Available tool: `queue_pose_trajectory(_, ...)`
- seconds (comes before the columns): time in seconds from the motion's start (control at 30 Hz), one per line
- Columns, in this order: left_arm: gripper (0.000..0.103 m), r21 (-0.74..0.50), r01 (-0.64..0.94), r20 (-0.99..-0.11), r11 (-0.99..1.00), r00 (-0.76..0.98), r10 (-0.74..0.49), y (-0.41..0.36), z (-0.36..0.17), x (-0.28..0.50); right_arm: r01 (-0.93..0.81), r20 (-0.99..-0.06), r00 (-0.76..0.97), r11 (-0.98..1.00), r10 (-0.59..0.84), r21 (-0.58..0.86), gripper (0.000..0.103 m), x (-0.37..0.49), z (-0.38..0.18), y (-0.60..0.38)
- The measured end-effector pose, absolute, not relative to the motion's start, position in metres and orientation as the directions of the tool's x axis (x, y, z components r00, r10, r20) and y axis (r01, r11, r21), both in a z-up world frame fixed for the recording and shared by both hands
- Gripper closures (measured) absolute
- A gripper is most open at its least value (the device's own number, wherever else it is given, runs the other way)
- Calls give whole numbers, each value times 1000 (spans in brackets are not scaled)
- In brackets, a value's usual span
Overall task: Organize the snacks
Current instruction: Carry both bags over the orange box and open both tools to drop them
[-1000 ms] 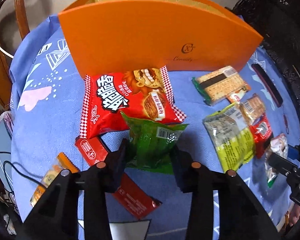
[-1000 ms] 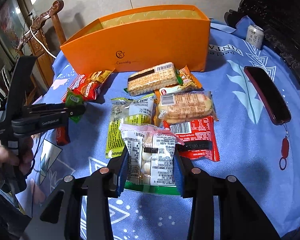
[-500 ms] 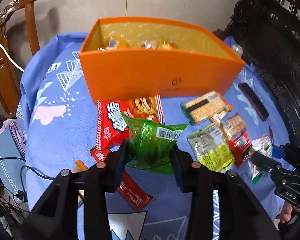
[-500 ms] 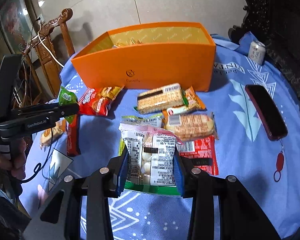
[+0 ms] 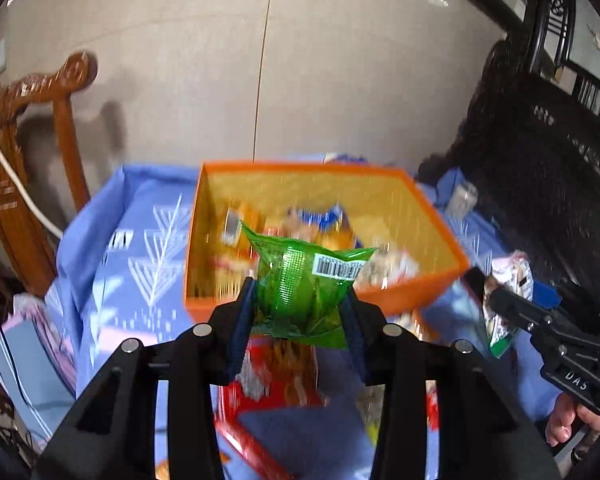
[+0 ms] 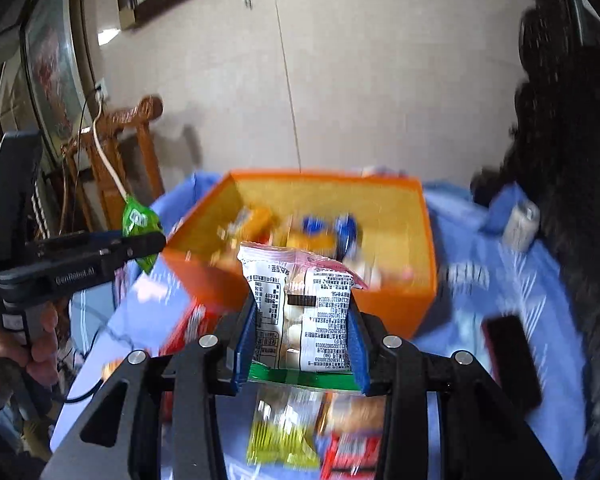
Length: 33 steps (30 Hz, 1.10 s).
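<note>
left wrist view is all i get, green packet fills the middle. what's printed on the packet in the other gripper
Observer: The right gripper is shut on a white packet with small black print, a clear window showing pale round pieces, and a green bottom edge.
Operator: anything under it on the table
Observer: A yellow-green packet and a red one, both blurred.
Operator: how does my left gripper look from there
Observer: The left gripper holds the green packet, left of the orange box.
</note>
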<state>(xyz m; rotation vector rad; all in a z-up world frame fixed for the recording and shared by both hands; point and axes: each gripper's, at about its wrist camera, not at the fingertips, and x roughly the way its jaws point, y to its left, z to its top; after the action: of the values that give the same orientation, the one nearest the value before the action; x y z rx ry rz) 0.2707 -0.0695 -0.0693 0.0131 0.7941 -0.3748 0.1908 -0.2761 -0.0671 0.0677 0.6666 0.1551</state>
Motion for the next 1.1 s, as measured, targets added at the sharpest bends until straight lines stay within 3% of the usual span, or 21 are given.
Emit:
queue_pose_trajectory(0.2, 63, -96, 349, -670, 932, 670, -320, -88, -40, 308, -130, -567, 810, 989, 150, 76, 63, 231, -39, -279)
queue_pose_trajectory(0.57, 62, -31, 306, -708, 951, 665, -237, -106, -45, 368, -109, -598, 791, 992, 126, 64, 60, 298, -48, -277)
queue_pose_trajectory(0.6, 52, -21, 299, -714, 954, 664, -224, -107, -48, 373, -116, -607, 784, 991, 130, 63, 56, 303, -51, -275)
queue_pose_trajectory(0.63, 25, -16, 283, -722, 959, 661, -206, -107, -51, 377, -111, -617, 778, 992, 120, 53, 40, 307, -53, -274)
queue_pose_trajectory(0.67, 12, -8, 254, -725, 967, 665, -181, -105, -51, 378, -93, -611, 785, 995, 97, 38, 31, 307, -53, -274)
queue_pose_trajectory(0.7, 5, -6, 214, -711, 977, 686, -154, -101, -50, 377, -87, -605, 791, 996, 90, 33, 30, 305, -53, -273)
queue_pose_trajectory(0.8, 4, -66, 189, -685, 980, 705, -182, -87, -45, 371, -88, -604, 791, 995, 98, 46, 30, 298, -54, -275)
queue_pose_trajectory(1.1, 4, -103, 172, -729, 980, 657, -192, -71, -61, 344, -84, -635, 766, 995, 103, 59, 30, 258, -66, -285)
